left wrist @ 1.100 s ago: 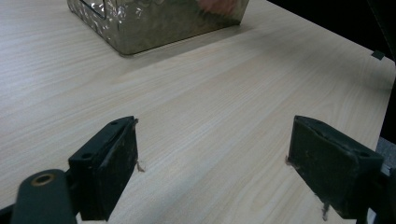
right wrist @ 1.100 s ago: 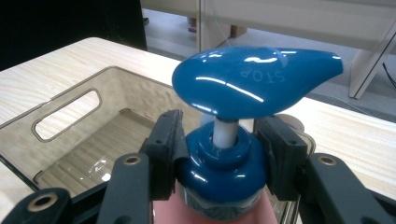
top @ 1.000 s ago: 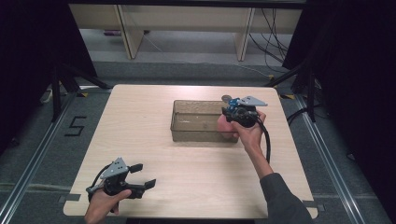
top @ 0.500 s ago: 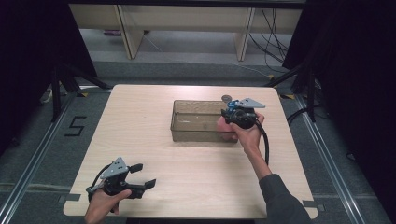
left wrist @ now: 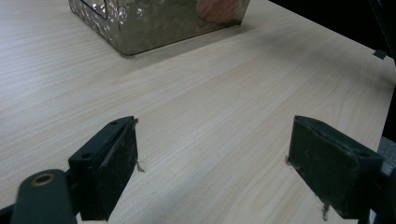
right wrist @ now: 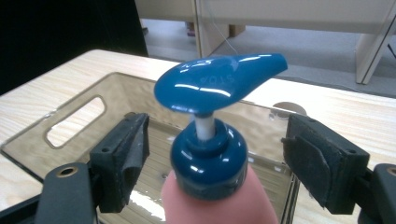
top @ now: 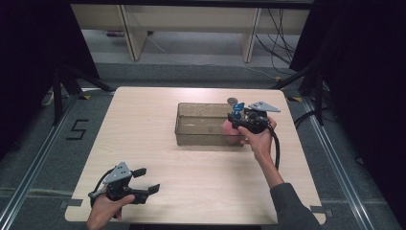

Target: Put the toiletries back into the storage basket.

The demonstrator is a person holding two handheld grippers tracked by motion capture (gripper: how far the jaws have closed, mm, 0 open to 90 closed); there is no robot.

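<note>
At the far right of the worktop, my right gripper hangs over the right end of the clear plastic bin. Between its two black pads stands a pink pump bottle with a glossy blue collar and a blue pump head. My right jaws have just been opening: they now stand apart on either side of the collar, with a gap on each side and neither pad pressing on it. Raised lettering runs across the top of the pump head; it looks upside down to me and seems to read "STOP", though I cannot be sure of it. The spout points off to the right in my right gripper view. The bottle stands upright inside the bin, close to its right end wall, and from the high view its pink body shows through the wall just beside my right hand. A handle slot is cut in the bin's far end wall. A small round disc lies on the worktop just behind the bin.

Near the front left corner, my left gripper hangs low over the bare wood, well apart from the bin, its jaws spread wide with nothing between them. On the floor to the left of the worktop, a black "5" is marked.
</note>
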